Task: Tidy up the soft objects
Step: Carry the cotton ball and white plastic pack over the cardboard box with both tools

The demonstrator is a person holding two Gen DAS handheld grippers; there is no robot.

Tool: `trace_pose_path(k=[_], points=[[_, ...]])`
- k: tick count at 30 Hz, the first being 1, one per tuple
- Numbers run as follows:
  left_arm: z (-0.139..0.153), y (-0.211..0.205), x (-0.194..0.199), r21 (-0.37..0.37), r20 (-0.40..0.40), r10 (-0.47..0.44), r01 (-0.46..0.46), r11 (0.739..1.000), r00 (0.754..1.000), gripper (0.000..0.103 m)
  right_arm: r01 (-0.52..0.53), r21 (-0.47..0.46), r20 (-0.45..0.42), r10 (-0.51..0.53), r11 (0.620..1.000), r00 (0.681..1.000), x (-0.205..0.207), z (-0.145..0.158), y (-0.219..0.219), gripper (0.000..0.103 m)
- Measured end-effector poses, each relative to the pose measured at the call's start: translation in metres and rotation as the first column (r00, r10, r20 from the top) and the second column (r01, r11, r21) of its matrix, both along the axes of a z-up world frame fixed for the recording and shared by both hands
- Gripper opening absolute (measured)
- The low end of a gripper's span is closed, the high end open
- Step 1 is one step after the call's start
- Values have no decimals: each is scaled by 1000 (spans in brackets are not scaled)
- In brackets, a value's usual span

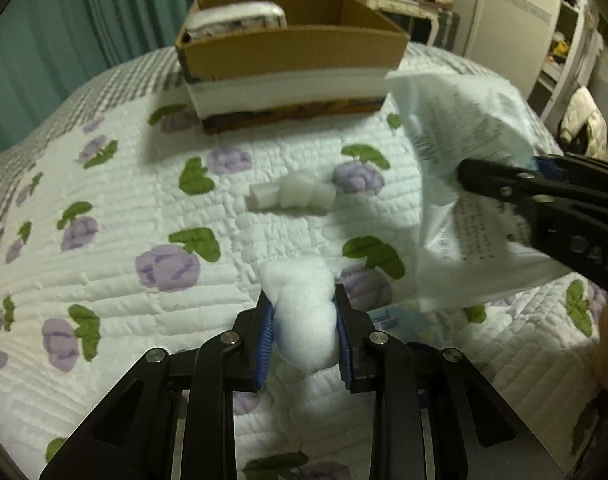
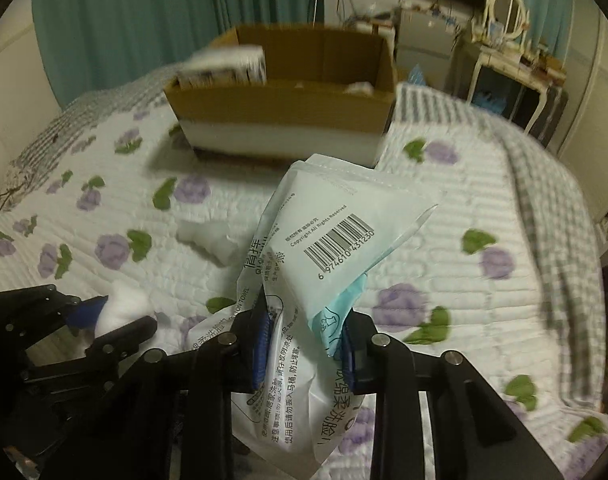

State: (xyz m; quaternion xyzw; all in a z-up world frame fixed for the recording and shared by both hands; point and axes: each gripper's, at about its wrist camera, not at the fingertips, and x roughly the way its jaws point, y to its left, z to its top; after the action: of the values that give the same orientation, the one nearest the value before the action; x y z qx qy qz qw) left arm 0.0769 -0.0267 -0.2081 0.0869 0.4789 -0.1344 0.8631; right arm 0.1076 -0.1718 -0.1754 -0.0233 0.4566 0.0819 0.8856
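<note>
— Where pinched between blue ribbed pads, squeezed to a narrow waist: a fluffy white cotton wad, gripped by the left claw at lower centre of the left view, bulging above and below the pads.
— And the right claw?
— Clamped on a crinkly plastic packet, pale white and mint. Folded up into a peak near frame centre in the right view; lower end cut off by the bottom edge.
— Underneath?
— A bed quilt: white, puffy, stitched in rows, printed with purple flowers and green leaves, grey check toward the edges.
— Anything readable?
— Only from the right view: a barcode and lines of print on the packet. From the left view, just small blurred text at the right edge, with one black finger across it.
— Further back?
— A brown cardboard box, open-topped, white band along the lower front, upper centre in both views. At its left end, a soft white pack with dark print, standing above the rim. At its right end, something white, seen from the right view alone and too blurred to name.
— Loose pieces?
— Stubby white cylinders, smooth, clustered mid-quilt between box and cotton, apart from both claws. Sharp in the left view, a smeared lump at centre left in the right view.
— The left claw from the right view?
— Lower left corner, partly cut off; a puff of cotton beside a blue pad.
</note>
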Motion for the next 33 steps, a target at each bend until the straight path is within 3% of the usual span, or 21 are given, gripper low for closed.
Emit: trace_pose_path(k=[8, 15, 28, 33], points=[[35, 10, -22, -50, 78, 44, -40, 998, 996, 26, 26, -38, 138, -20, 999, 990, -39, 58, -1, 28], [87, 19, -48, -76, 195, 74, -61, 995, 978, 26, 36, -51, 253, -22, 998, 967, -74, 107, 4, 28], [207, 25, -80, -160, 392, 130, -71, 985, 911, 26, 42, -57, 453, -11, 997, 891, -123, 204, 14, 28], [258, 20, -91, -185, 482, 130, -44, 982, 866, 26, 44, -44, 511, -16, 998, 859, -134, 235, 12, 28]])
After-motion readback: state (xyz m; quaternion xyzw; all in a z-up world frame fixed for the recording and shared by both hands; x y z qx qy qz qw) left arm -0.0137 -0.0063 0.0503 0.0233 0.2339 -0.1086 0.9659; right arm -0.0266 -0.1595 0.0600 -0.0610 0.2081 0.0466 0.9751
